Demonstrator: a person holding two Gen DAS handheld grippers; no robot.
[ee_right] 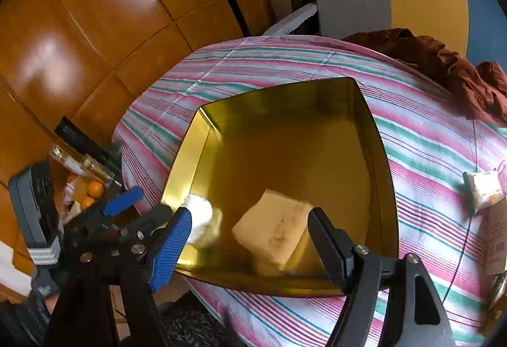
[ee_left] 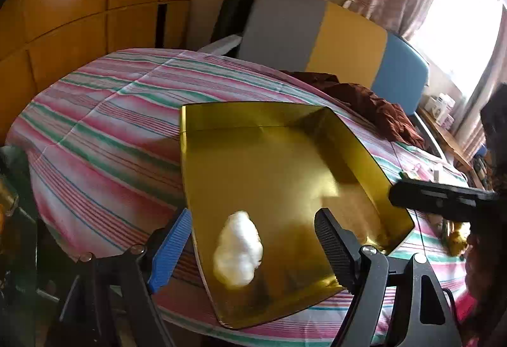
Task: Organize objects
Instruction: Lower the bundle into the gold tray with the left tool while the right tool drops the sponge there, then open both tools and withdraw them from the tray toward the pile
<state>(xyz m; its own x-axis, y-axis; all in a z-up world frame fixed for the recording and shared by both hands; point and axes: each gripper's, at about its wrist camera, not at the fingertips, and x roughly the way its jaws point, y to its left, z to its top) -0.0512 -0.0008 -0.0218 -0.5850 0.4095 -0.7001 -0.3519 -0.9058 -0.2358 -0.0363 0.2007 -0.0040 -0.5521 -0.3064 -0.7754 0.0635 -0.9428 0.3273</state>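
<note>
1 gold tin point(ee_right: 285, 138), 1 cotton wad point(ee_right: 199, 214), 1 sponge point(ee_right: 272, 226), 2 oranges point(ee_right: 95, 188).

A tin tray point(ee_right: 377, 138) sits on the table point(ee_right: 427, 157), a cotton wad point(ee_right: 199, 214) and sponge point(ee_right: 272, 226) lying inside it

White lump point(ee_left: 238, 249) in the gold tin point(ee_left: 253, 116): motion-blurred, material not resolvable. Left wrist view, right edge: dark bar point(ee_left: 443, 198) cut by frame, lower end hidden. Small items at right point(ee_left: 439, 108) too small to identify. Right wrist view: pale packet point(ee_right: 483, 187) at right edge smeared and cropped. Lower left, oranges point(ee_right: 95, 188) partly hidden behind the other gripper point(ee_right: 122, 201).
</note>
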